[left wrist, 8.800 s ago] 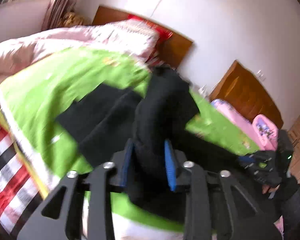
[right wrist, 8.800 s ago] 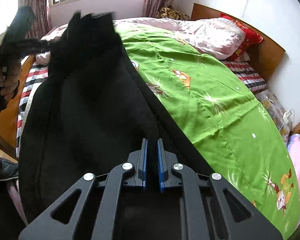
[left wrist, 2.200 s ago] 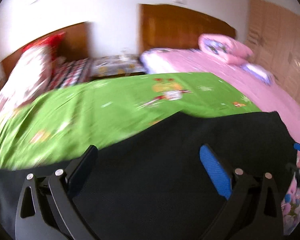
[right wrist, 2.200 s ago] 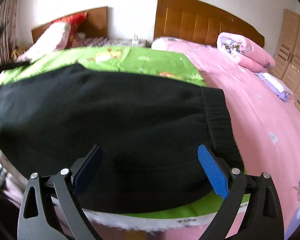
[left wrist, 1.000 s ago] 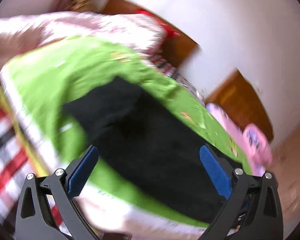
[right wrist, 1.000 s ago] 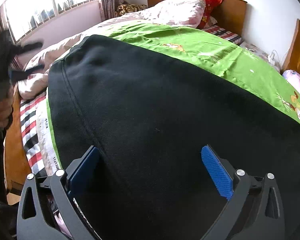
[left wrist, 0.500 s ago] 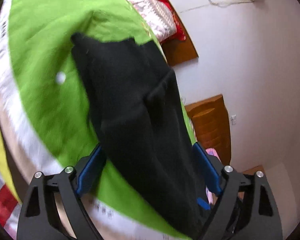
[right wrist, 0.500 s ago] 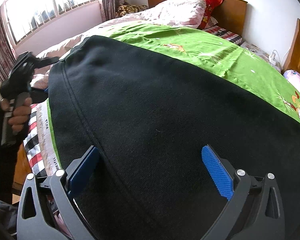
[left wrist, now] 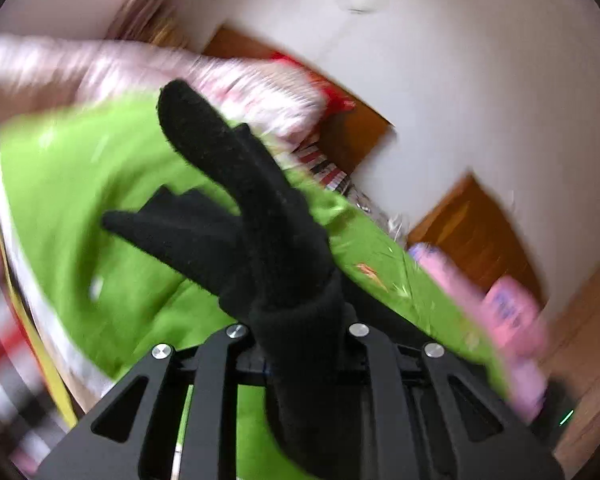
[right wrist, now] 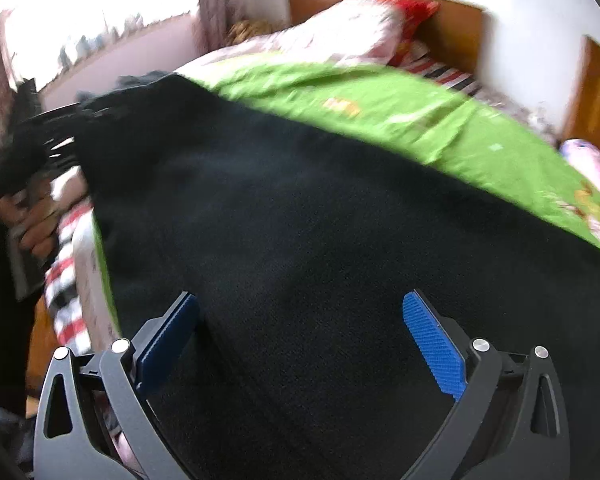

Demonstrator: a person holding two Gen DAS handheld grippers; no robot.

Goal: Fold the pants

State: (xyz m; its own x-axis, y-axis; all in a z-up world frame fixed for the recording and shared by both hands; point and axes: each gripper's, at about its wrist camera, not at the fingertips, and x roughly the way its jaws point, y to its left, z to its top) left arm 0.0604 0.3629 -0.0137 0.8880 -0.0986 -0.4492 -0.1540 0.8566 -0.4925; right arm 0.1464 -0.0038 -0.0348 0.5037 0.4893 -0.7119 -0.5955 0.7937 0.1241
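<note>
The black pants (right wrist: 300, 220) lie spread on the green bed sheet (right wrist: 440, 120). In the left wrist view my left gripper (left wrist: 300, 344) is shut on a bunched end of the pants (left wrist: 268, 216), which rises up in front of the camera and hides the fingertips. In the right wrist view my right gripper (right wrist: 300, 332) is open and empty, its blue pads (right wrist: 432, 340) just above the flat black cloth. The left gripper (right wrist: 52, 136) shows there at the far left, at the pants' edge.
A pink quilt and red pillow (right wrist: 380, 20) lie by the wooden headboard (right wrist: 456, 28). A second bed with pink bedding (left wrist: 500, 300) stands to the right. The bed's striped side (right wrist: 64, 280) drops off at the left. A window (right wrist: 80, 20) is behind.
My left gripper has closed on the pants' end and lifted it off the sheet. My right gripper stays open over the cloth and has shifted slightly.
</note>
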